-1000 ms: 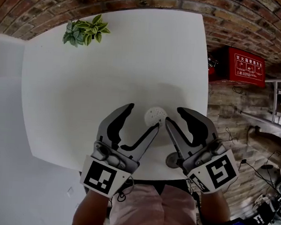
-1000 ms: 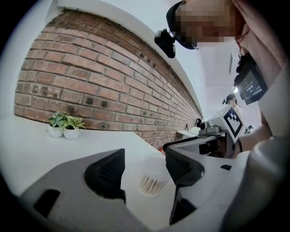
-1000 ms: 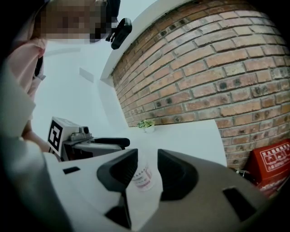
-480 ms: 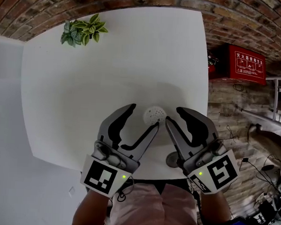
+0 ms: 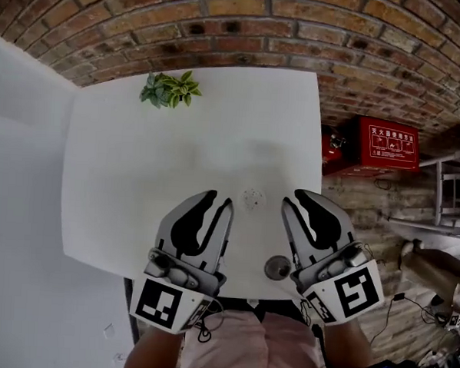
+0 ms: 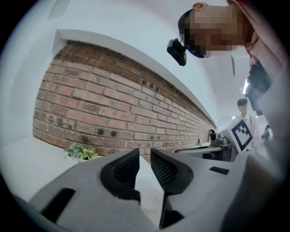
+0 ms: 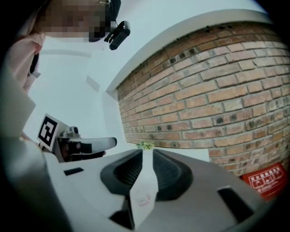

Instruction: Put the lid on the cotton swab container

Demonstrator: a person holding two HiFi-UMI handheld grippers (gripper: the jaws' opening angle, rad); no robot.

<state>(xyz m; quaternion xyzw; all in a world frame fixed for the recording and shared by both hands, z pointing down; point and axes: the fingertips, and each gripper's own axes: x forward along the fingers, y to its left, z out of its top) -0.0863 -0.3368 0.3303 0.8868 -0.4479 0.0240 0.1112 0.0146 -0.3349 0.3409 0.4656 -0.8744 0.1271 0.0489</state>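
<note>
- Your left gripper (image 6: 145, 152) has its jaws drawn almost together, with only a slit between them and nothing in it.
- Your right gripper (image 7: 147, 152) is the same: jaws nearly closed and empty, with bare table (image 5: 139, 159) showing through the slit.
- The container (image 5: 252, 197) sits on the table between the two grippers and just beyond their tips. Neither touches it.
- No loose lid shows anywhere, and both grippers are empty. I judge the lid is probably on and little or nothing is left to do.
- The container is small and pale against the white top, so you cannot confirm the lid is seated.
- A dark disc (image 5: 276, 267) lies by the near table edge beside your right gripper. What it is cannot be told.
</note>
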